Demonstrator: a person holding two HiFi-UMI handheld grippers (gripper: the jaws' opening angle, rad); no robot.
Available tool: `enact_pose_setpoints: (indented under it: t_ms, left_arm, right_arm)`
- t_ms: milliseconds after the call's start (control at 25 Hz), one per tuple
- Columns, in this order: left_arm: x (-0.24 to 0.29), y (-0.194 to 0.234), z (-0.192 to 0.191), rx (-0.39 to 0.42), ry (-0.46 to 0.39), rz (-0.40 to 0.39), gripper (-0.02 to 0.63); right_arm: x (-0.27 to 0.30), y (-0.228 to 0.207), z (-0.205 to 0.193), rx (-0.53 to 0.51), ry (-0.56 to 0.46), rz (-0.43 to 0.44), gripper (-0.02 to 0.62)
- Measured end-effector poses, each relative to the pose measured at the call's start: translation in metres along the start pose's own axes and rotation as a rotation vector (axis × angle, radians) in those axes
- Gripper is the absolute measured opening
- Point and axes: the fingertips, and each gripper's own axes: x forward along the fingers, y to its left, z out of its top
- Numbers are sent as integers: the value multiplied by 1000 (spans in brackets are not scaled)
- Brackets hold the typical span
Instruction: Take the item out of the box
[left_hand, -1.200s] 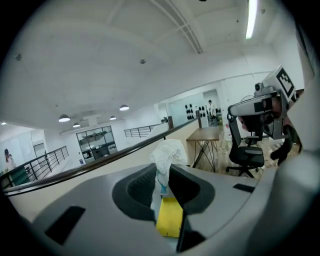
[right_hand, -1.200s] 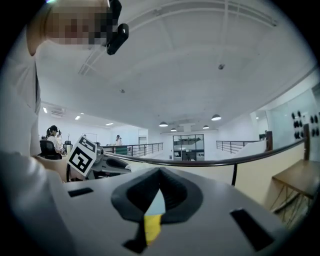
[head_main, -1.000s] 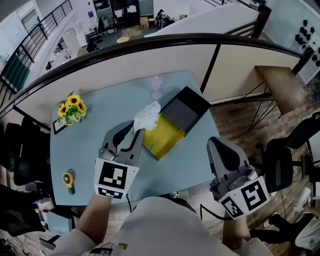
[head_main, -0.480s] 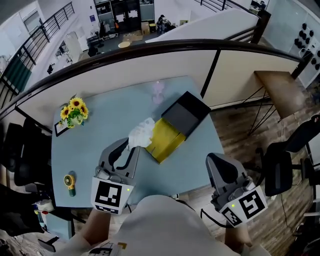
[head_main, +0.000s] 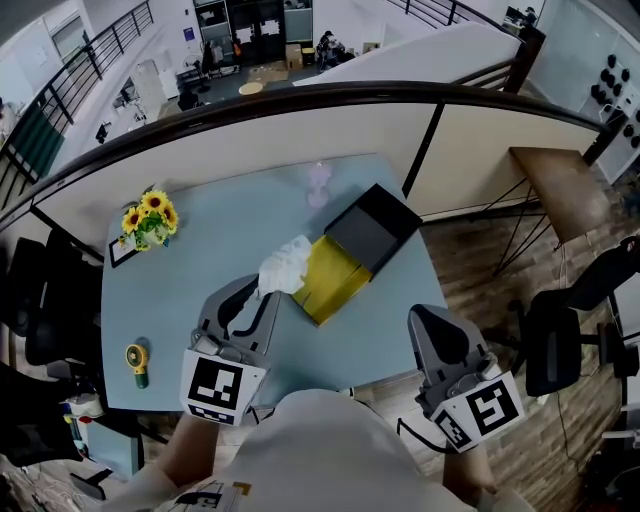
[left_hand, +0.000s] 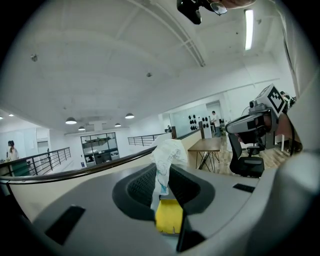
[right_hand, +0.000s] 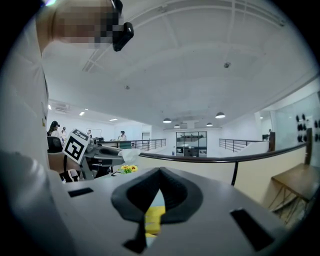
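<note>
Left gripper (head_main: 262, 290) pinched white bag (head_main: 285, 265), held up beside yellow box (head_main: 332, 280); right gripper (head_main: 435, 325) shut, empty. Removal looked done; next: set it down.

Bare table (head_main: 222, 228) stretches between the box (head_main: 335, 277) and the sunflowers (head_main: 148, 214) at its left edge.

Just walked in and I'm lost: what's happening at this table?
A person works with two handheld grippers. The left gripper is clamped on a crumpled white packet, held up beside the open yellow box on the blue table. The right gripper hangs shut and empty off the table's near corner.
</note>
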Motion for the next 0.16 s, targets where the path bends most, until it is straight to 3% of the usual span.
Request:
enact_pose_setpoints:
  t_ms: [160]
  left_arm:
    - [0, 4, -2, 5, 5, 4, 77]
  right_arm:
    - [1, -2, -4, 4, 10, -9, 3]
